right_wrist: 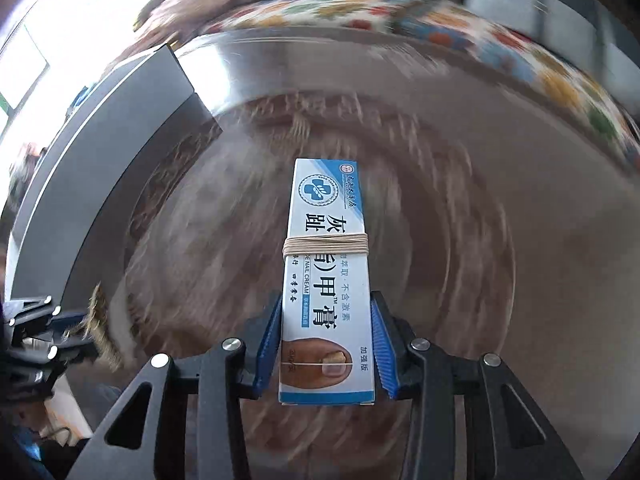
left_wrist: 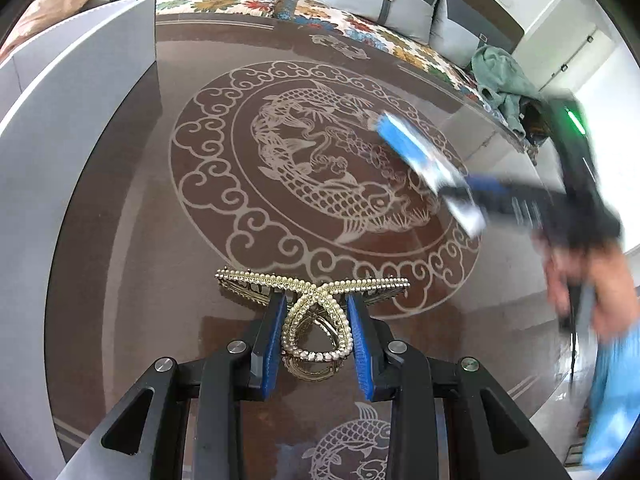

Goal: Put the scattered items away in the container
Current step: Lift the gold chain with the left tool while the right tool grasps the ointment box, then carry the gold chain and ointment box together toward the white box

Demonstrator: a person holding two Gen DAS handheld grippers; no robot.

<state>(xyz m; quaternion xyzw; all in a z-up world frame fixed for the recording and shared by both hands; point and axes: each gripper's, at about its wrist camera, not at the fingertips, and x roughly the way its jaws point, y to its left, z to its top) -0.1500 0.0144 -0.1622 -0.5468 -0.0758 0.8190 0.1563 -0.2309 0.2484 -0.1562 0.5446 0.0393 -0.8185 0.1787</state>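
Left tool [left_wrist: 316, 332]: clenched on a pearl hair clip [left_wrist: 314, 320], its blue pads [left_wrist: 272, 336] pressing the looped middle of the clip from both sides.
Pearl hair clip: gold-toned, studded with pearls, its long bar lying crosswise just past the fingertips; it sits low over the surface [left_wrist: 160, 240], whether touching it I cannot tell.
Right tool [right_wrist: 326, 344]: grasping a nail cream box [right_wrist: 326, 272] by its lower end, a blue pad against each long side.
Nail cream box: white and blue, a tan rubber band [right_wrist: 325, 245] wound round its middle; it sticks out straight ahead between the fingers, held above the surface. In the left wrist view it shows as a blurred blue-and-white streak [left_wrist: 424, 164] on the right, over the carp pattern.
Container [left_wrist: 68, 92]: grey, straight-walled, at the left edge of the surface, well apart from both held things.
Surface: brown glass with a pale carp-and-cloud medallion.
Person: a blurred hand [left_wrist: 588, 292] and blue sleeve [left_wrist: 612, 400] at the right.
Beyond: a floral sofa cover [left_wrist: 224, 0] with grey cushions.
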